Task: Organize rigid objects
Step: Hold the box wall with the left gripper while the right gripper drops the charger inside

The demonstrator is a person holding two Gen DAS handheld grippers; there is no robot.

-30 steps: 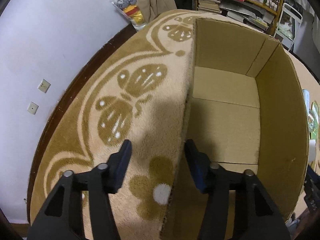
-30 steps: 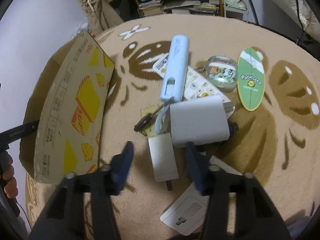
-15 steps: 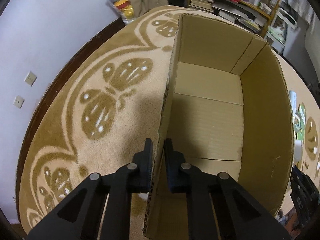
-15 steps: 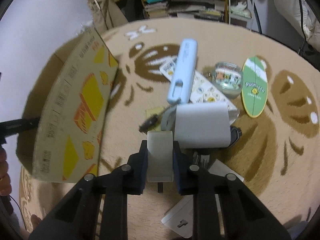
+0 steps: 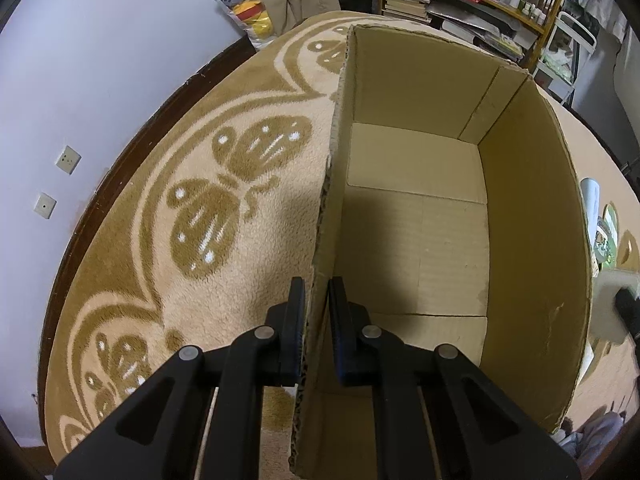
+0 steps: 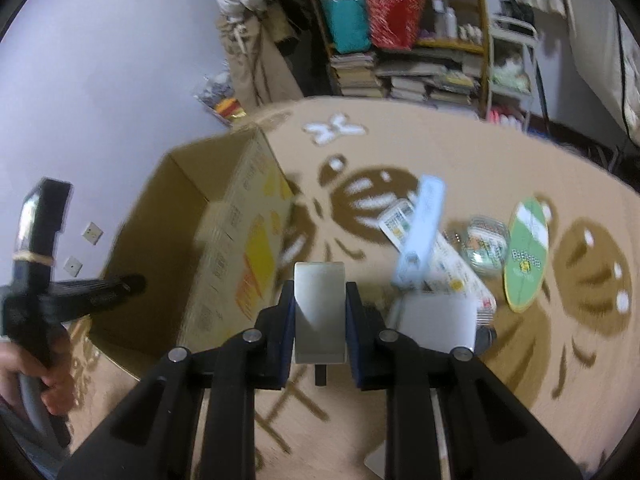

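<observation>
Carrying a small pale block [image 6: 319, 312], the right tool [image 6: 320, 316] has its jaws closed on the block's two long sides, so the block's long axis runs straight out along the fingers. The cardboard box [image 6: 224, 240] it should go into lies to the left of this tool in the right wrist view, with the printed yellow side wall facing it; the coming move, as I judge it, is a carry leftward and over that wall, then down into the open top. The left tool [image 5: 316, 320] is clamped narrow on the box's near wall edge, one jaw outside over the rug [image 5: 192, 280] and one inside, steadying it. The box floor [image 5: 416, 248] looks bare in the left wrist view.

The right hand is clearly the nearer one to the remaining things: a light blue case [image 6: 422, 232], a white flat box [image 6: 438, 322], a round tin [image 6: 486, 246] and a green oval card [image 6: 526, 256] lie on the rug to its right.

Motion blur softens the right wrist view, so I cannot tell what the block is. A dark stub below it is partly hidden by the jaws. In the left wrist view the block shows only as a blurred patch at the right edge.
</observation>
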